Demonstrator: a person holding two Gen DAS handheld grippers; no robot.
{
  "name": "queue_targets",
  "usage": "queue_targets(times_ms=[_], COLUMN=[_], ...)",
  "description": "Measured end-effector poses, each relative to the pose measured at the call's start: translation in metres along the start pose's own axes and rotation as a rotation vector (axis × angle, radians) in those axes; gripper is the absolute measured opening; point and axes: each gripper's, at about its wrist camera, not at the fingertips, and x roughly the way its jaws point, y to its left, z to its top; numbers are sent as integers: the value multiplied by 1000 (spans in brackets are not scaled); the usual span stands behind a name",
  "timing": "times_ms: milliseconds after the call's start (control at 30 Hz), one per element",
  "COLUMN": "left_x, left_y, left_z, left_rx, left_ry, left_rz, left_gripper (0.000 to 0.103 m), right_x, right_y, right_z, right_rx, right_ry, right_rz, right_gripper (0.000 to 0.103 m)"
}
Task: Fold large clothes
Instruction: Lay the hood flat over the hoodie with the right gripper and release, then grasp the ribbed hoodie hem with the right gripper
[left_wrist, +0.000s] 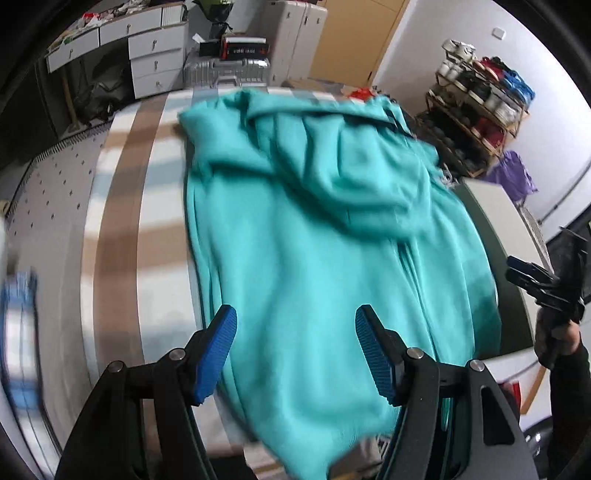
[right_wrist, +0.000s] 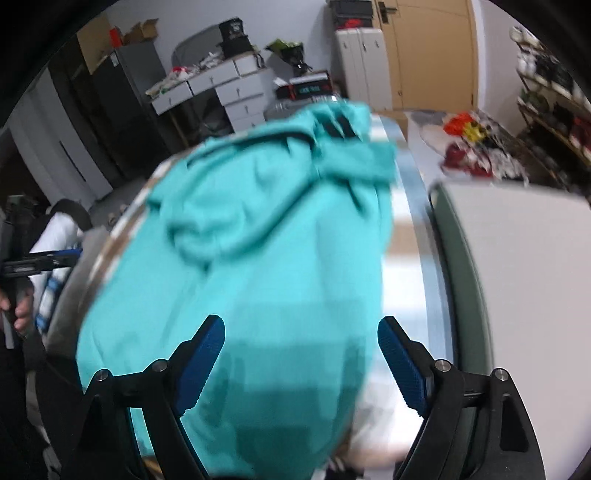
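Note:
A large teal hooded garment (left_wrist: 314, 229) lies spread over a table with a striped cover (left_wrist: 118, 221), its hood bunched toward the far end. In the left wrist view my left gripper (left_wrist: 295, 314) hovers over the near hem, open, blue pads clear of the cloth. The right wrist view shows the same garment (right_wrist: 258, 258) from the other side, blurred, with my right gripper (right_wrist: 301, 323) open wide above its near part. The right gripper (left_wrist: 532, 277) also shows at the right edge of the left view. A hand holds the left gripper (right_wrist: 48, 258) at the left edge of the right view.
A white box-like surface (right_wrist: 517, 277) adjoins the table on the right. Beyond it lies a pile of mixed clothes (right_wrist: 472, 144). A shoe rack (left_wrist: 476, 110), white drawers (left_wrist: 155, 62) and a silver suitcase (left_wrist: 225, 72) stand past the table's far end.

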Motion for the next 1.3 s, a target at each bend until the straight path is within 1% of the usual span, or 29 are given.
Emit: queue_targets(times_ms=[100,167,200,267,300,333,400,467,500,567,633,700,767,800,833,867,900,967,1067,1133,1200,1233,1267,1300], left_x=[6,14,14,17,15,15,13,12,8,7,7,9,8,8,6,6,6,11,33,53,69,76,82,90], left_y=[9,17,20,25,25,26,24,21,18,12,5,-7,-23,-32,-46,-55,-73,-99,-142,-163,-177,-185,-192,-198], left_z=[-27,-44,-49,-60,-66,-68,-68,-67,-68,-69,-70,-70,-68,-68,-68,-68,-67,-68,-68,-68,-72,-73,-75,-76], left_rx=[-2,-40,-66,-118,-134,-148,-149,-142,-139,-135,-134,-112,-70,-43,2,33,87,163,268,298,299,313,340,377], left_ry=[13,50,59,74,75,73,67,58,54,48,46,50,49,47,44,40,35,48,108,144,183,192,201,214], left_rz=[32,40,29,-33,-48,-60,-80,-89,-91,-93,-94,-107,-119,-122,-123,-121,-122,-147,-190,-177,-171,-169,-152,-104], left_gripper=[62,62,62,62,62,62,62,62,62,62,62,62,62,62,62,62,62,62,62,62,62,62,62,62], right_x=[7,13,16,18,20,21,16,13,14,22,31,33,17,4,-14,-24,-39,-55,-57,-50,-40,-36,-32,-27], right_y=[-11,-16,-19,-21,-20,-16,-1,24,36,61,68,66,53,45,34,26,17,6,-4,-7,-5,-5,-9,-10], right_z=[-27,-40,-41,-41,-38,-32,-23,-13,-7,3,5,5,0,-5,-12,-18,-27,-44,-68,-82,-92,-97,-99,-101], right_rx=[79,132,160,230,267,284,267,214,187,135,151,174,189,190,188,183,174,164,162,148,134,129,132,144], right_ry=[48,63,66,59,65,68,35,11,12,42,64,68,17,-16,-57,-78,-103,-121,-85,-42,-11,-2,8,19], right_rz=[39,79,113,175,223,254,290,361,390,424,449,416,401,377,340,322,281,218,158,113,72,83,98,121], right_gripper=[85,85,85,83,75,72,72,72,73,73,73,72,72,72,72,73,73,74,77,77,76,76,76,76])
